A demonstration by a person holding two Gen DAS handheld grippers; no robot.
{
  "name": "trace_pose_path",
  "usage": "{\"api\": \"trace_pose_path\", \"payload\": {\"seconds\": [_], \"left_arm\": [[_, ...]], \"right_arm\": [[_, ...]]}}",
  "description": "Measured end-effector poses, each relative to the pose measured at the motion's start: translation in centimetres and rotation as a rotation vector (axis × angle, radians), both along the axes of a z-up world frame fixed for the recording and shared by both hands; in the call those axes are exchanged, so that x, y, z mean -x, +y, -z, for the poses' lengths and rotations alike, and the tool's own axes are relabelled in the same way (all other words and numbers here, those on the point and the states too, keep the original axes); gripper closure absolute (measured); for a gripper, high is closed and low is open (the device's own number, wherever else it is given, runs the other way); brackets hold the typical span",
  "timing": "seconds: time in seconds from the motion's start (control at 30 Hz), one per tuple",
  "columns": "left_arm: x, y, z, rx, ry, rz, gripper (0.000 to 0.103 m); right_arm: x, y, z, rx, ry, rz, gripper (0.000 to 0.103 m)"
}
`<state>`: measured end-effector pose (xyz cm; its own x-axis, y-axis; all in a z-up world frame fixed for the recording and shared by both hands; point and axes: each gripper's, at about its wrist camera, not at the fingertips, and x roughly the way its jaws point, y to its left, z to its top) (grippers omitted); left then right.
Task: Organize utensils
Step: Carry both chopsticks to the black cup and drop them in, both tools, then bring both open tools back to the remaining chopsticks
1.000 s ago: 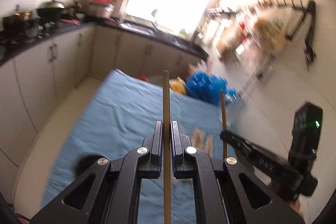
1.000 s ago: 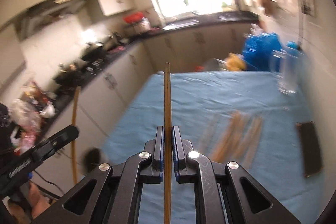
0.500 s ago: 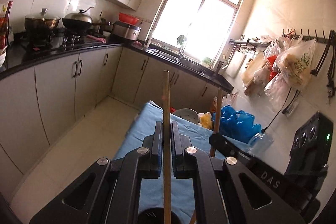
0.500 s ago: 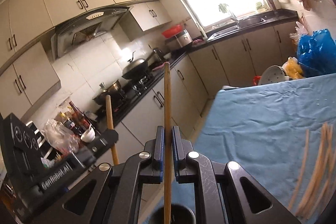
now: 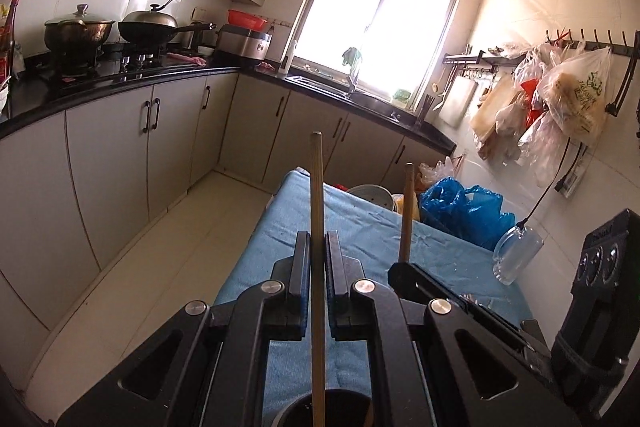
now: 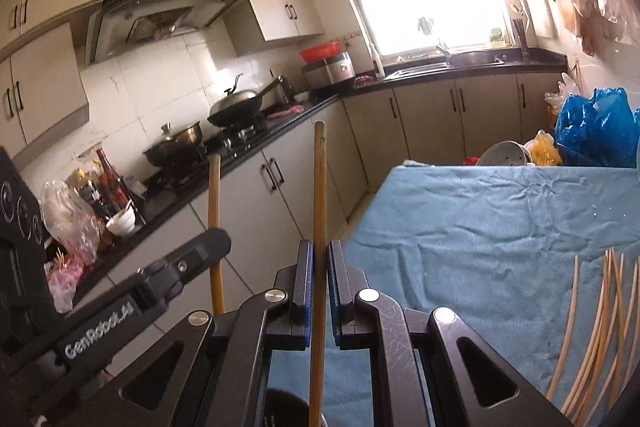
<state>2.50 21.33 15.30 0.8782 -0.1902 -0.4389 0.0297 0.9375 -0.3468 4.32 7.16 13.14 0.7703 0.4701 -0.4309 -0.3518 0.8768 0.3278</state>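
Observation:
My left gripper (image 5: pixel 318 247) is shut on a wooden chopstick (image 5: pixel 317 195) that stands upright, its lower end inside a dark round holder (image 5: pixel 332 409) at the bottom of the left wrist view. My right gripper (image 6: pixel 319 255) is shut on a second upright chopstick (image 6: pixel 319 187) above the same dark holder (image 6: pixel 286 409). Each gripper shows in the other's view: the right gripper (image 5: pixel 404 269) with its chopstick (image 5: pixel 407 211), the left gripper (image 6: pixel 212 239) with its chopstick (image 6: pixel 215 195). Several loose chopsticks (image 6: pixel 600 319) lie on the blue cloth at the right.
The table wears a blue cloth (image 6: pixel 500 211). A clear glass jar (image 5: pixel 516 253) and blue plastic bags (image 5: pixel 460 203) stand at its far right side. A white bowl (image 6: pixel 504 153) sits beyond the far edge. Kitchen cabinets (image 5: pixel 120 155) and the floor (image 5: pixel 168 255) lie to the left.
Both grippers have tilted up from looking down at the table to looking across the kitchen. Both chopsticks now stand upright over the dark holder, which came into view below.

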Motion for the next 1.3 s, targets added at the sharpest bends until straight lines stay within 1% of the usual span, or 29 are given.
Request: {"api": "trace_pose_path", "payload": {"seconds": [0.2, 0.27, 0.3, 0.33, 0.37, 0.43, 0.5, 0.53, 0.57, 0.63, 0.67, 0.7, 0.77, 0.87, 0.93, 1.07, 1.17, 1.23, 1.3], "left_arm": [[1.3, 0.0, 0.0, -0.006, 0.006, -0.035, 0.096], [1.9, -0.1, -0.3, -0.011, 0.013, -0.049, 0.096], [2.1, -0.1, -0.4, -0.011, 0.014, -0.055, 0.094], [2.5, -0.2, -0.6, -0.014, 0.015, -0.064, 0.087], [3.0, -0.3, -0.8, -0.02, 0.014, -0.077, 0.084], [4.0, -0.3, -1.3, -0.034, 0.002, -0.102, 0.075], [5.0, -0.5, -1.9, -0.051, -0.009, -0.118, 0.07], [5.6, -0.6, -2.1, -0.061, -0.013, -0.125, 0.069], [6.1, -0.8, -2.4, -0.069, -0.017, -0.129, 0.068], [7.3, -1.4, -3.0, -0.08, -0.025, -0.135, 0.061], [7.8, -1.6, -3.2, -0.084, -0.031, -0.137, 0.059], [8.4, -2.0, -3.3, -0.09, -0.036, -0.137, 0.057], [9.3, -2.9, -3.6, -0.102, -0.037, -0.13, 0.056], [10.7, -4.6, -3.8, -0.103, -0.032, -0.091, 0.055], [11.4, -6.1, -3.8, -0.098, -0.027, -0.048, 0.054], [11.7, -9.7, -3.0, -0.096, -0.003, 0.044, 0.051], [10.6, -13.1, -1.5, -0.091, 0.063, 0.128, 0.051], [9.5, -15.3, -0.1, -0.086, 0.121, 0.181, 0.051], [8.1, -17.4, 1.4, -0.093, 0.179, 0.216, 0.051]], "right_arm": [[1.1, -0.5, 0.3, 0.016, 0.012, -0.003, 0.093], [1.3, -0.8, 0.2, 0.011, 0.021, -0.001, 0.091], [1.5, -1.0, 0.1, 0.005, 0.025, -0.001, 0.089], [1.6, -1.2, 0.0, 0.0, 0.026, 0.001, 0.083], [1.8, -1.4, -0.1, -0.002, 0.026, 0.003, 0.075], [2.4, -2.0, -0.5, -0.006, 0.016, 0.012, 0.07], [3.1, -2.5, -1.0, -0.009, 0.007, 0.017, 0.07], [3.6, -2.9, -1.2, -0.011, 0.003, 0.021, 0.067], [4.1, -3.4, -1.4, -0.012, -0.002, 0.027, 0.062], [5.1, -4.5, -1.8, -0.012, -0.015, 0.042, 0.055], [5.7, -5.2, -2.0, -0.008, -0.019, 0.053, 0.052], [6.2, -5.9, -2.0, -0.004, -0.022, 0.064, 0.05], [7.3, -7.8, -2.0, 0.007, -0.022, 0.087, 0.047], [8.7, -11.0, -1.6, 0.026, -0.013, 0.131, 0.042], [9.6, -13.7, -1.2, 0.047, 0.001, 0.172, 0.039], [10.8, -20.7, 0.6, 0.086, 0.058, 0.313, 0.037], [11.1, -26.2, 2.6, 0.067, 0.145, 0.41, 0.037], [11.1, -28.3, 3.7, 0.059, 0.187, 0.437, 0.037], [10.7, -29.9, 5.0, 0.047, 0.233, 0.439, 0.037]]}}
